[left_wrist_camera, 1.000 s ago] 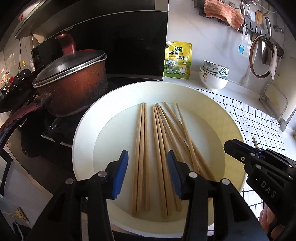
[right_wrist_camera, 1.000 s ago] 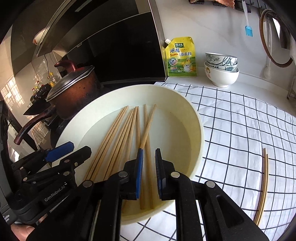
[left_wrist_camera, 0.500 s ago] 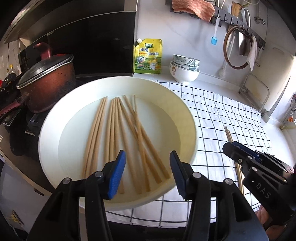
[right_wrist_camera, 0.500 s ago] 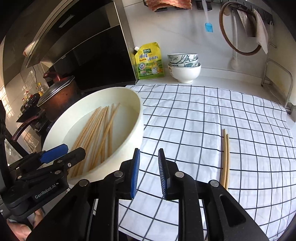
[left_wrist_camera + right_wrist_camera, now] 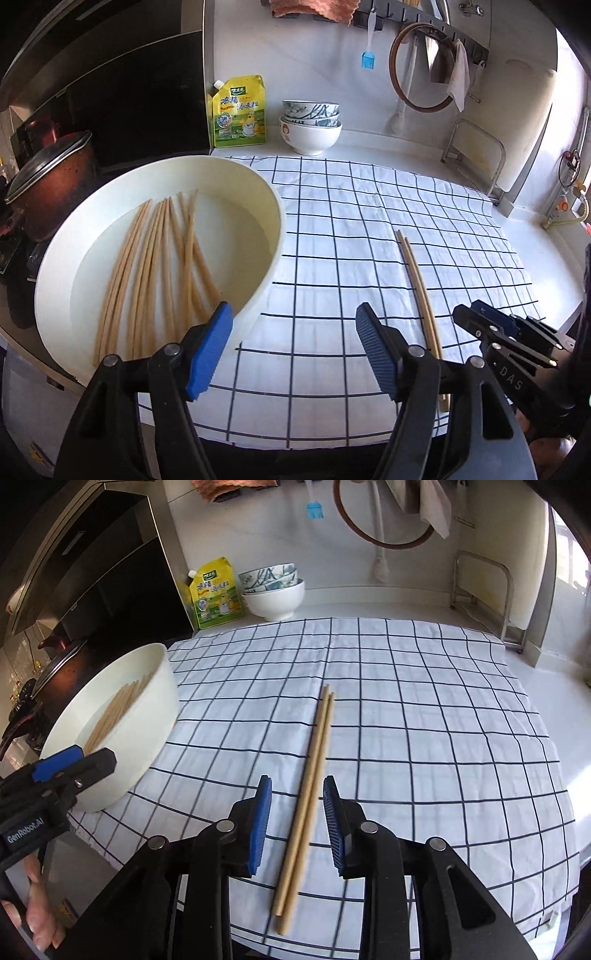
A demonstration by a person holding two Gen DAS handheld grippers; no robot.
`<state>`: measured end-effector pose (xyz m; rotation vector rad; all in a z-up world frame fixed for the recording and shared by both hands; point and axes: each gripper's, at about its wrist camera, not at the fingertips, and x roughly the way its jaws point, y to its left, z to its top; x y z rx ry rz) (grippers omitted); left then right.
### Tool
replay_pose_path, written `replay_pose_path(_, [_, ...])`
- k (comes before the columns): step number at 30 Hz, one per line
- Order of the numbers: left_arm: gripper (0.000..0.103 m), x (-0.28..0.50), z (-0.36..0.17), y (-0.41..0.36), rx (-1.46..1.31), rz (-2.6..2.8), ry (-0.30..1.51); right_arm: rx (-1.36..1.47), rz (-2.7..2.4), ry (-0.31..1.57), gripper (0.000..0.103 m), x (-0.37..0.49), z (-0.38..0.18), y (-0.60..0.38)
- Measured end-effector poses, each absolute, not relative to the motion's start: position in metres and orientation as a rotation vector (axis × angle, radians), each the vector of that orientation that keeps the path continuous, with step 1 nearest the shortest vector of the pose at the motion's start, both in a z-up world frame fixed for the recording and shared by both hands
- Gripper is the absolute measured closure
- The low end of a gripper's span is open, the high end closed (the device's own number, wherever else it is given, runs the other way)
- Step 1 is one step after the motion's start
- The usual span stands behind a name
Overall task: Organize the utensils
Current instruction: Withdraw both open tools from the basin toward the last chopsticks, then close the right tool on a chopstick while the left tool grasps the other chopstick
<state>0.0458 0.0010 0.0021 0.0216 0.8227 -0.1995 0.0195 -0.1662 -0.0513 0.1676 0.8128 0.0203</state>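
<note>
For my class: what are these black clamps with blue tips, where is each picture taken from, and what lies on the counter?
The clamps are hand-held two-finger grippers, one in each of a person's hands; no robot arm is involved. Each carries a wide-angle camera looking forward along its fingers, so one picture is the left gripper's view and the other the right gripper's.

On the counter lies a checked cloth. At its left edge stands a white basin with many chopsticks in the basin. One pair of chopsticks lies side by side on the cloth. Behind stand a yellow pouch, stacked bowls and a lidded pot.

Nothing is held. Both grippers' jaws are opening; the right one straddles the pair without touching it.
</note>
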Motion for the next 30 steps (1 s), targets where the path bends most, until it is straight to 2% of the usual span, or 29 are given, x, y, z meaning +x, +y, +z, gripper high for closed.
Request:
replay_pose_path(13, [0.035,0.029,-0.005,-0.047,0.104,-0.244,0.807,0.153,0.036,0.862,0.075,0.016,-0.078,-0.17])
replay_pose_path(30, [0.034,0.032,-0.012,-0.044,0.088,-0.241,0.834,0.026,-0.001,0.88,0.075,0.024,-0.092,-0.15])
